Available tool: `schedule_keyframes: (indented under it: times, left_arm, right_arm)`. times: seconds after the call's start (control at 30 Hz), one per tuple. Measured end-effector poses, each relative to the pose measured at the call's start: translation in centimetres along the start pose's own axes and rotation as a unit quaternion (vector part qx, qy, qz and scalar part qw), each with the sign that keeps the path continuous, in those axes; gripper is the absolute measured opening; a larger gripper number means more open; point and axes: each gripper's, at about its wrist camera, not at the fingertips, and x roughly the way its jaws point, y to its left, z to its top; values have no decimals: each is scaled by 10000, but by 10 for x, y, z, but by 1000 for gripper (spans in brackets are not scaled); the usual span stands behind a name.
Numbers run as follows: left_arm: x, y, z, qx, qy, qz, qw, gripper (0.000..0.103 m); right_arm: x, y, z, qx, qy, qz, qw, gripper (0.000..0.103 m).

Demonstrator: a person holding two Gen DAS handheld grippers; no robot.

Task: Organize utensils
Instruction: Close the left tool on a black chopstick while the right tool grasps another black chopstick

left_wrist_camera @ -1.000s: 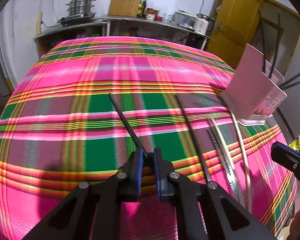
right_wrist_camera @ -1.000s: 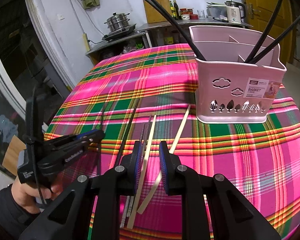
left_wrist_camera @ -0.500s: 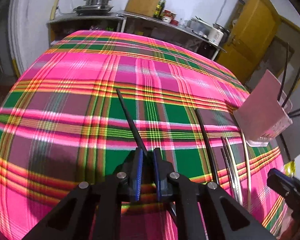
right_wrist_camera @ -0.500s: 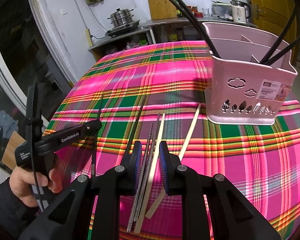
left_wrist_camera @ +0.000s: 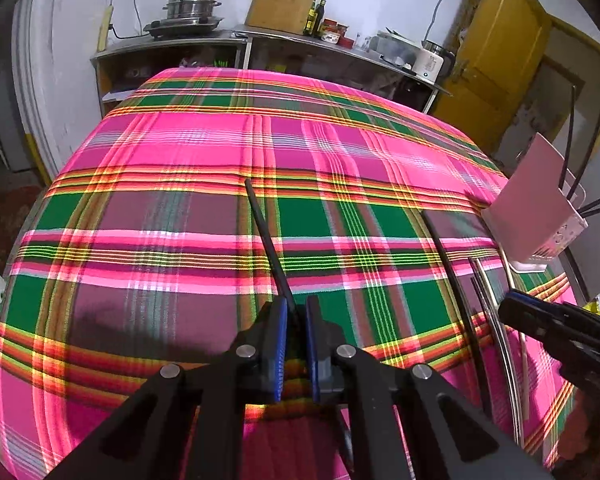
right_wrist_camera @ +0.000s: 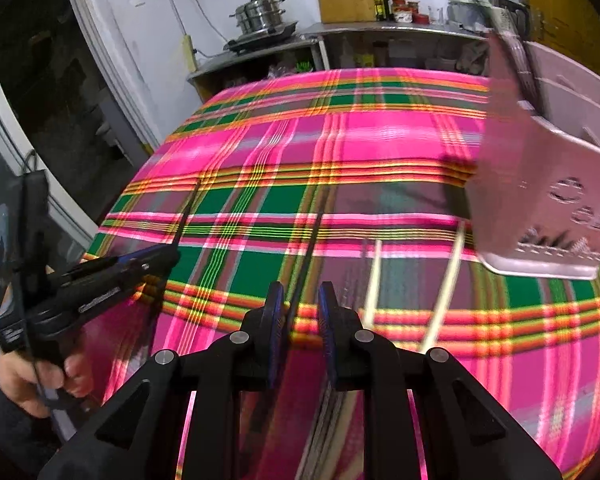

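Note:
My left gripper (left_wrist_camera: 296, 312) is shut on a black chopstick (left_wrist_camera: 266, 240) that points forward above the plaid cloth; it also shows in the right wrist view (right_wrist_camera: 182, 224). My right gripper (right_wrist_camera: 302, 300) is open, its jaws on either side of a second black chopstick (right_wrist_camera: 310, 244) lying on the cloth. Two pale wooden chopsticks (right_wrist_camera: 374, 276) and thin metal ones (left_wrist_camera: 496, 320) lie to its right. The pink utensil basket (right_wrist_camera: 540, 200) stands at the right with several black chopsticks (left_wrist_camera: 568, 140) in it.
The table is covered by a pink and green plaid cloth (left_wrist_camera: 204, 148). A counter (left_wrist_camera: 300, 38) with a steel pot (left_wrist_camera: 190, 0), a cutting board, bottles and a kettle runs behind. A yellow door (left_wrist_camera: 496, 52) is at back right.
My left gripper has lifted and swung left with the black chopstick. My right gripper has moved left and down from the pale chopsticks onto the second black chopstick.

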Motion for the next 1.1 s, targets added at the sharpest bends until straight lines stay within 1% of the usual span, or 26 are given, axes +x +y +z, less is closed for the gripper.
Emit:
schedule_keyframes:
  times: [0.17, 0.33, 0.47, 0.63, 0.7, 0.77, 0.8, 0.87, 0.97, 1.1]
  left_arm:
    - [3, 3, 3, -227, -43, 24, 9997, 9]
    - [9, 0, 9, -311, -105, 122, 9994, 9]
    - [13, -1, 12, -295, -188, 206, 9992, 9]
    - [18, -6, 17, -196, -244, 346, 9989, 9]
    - [20, -9, 18, -133, -268, 400, 9987, 9]
    - [22, -11, 18, -84, -285, 461, 9985, 9]
    - [22, -11, 19, -63, -286, 476, 9984, 9]
    - [22, -11, 20, -56, -269, 494, 9984, 7]
    - [20, -10, 20, -106, -207, 426, 9988, 5]
    - [11, -11, 19, -110, -231, 329, 9991, 5]
  right_arm:
    - [22, -1, 10, 39, 129, -59, 9999, 18]
    - [40, -4, 17, 167, 266, -164, 9994, 18]
    - [46, -1, 22, 140, 208, -233, 9994, 18]
    - [51, 6, 27, 33, 171, -423, 9990, 18]
    - [52, 7, 28, 3, 158, -480, 9987, 17]
    - [54, 7, 30, -14, 144, -538, 9984, 9]
    - [56, 8, 31, -19, 142, -561, 9983, 8]
    - [56, 6, 34, 39, 176, -514, 9985, 7]
    - [55, 3, 36, 111, 233, -408, 9988, 6]
    - [45, 4, 36, 121, 165, -289, 9994, 6]
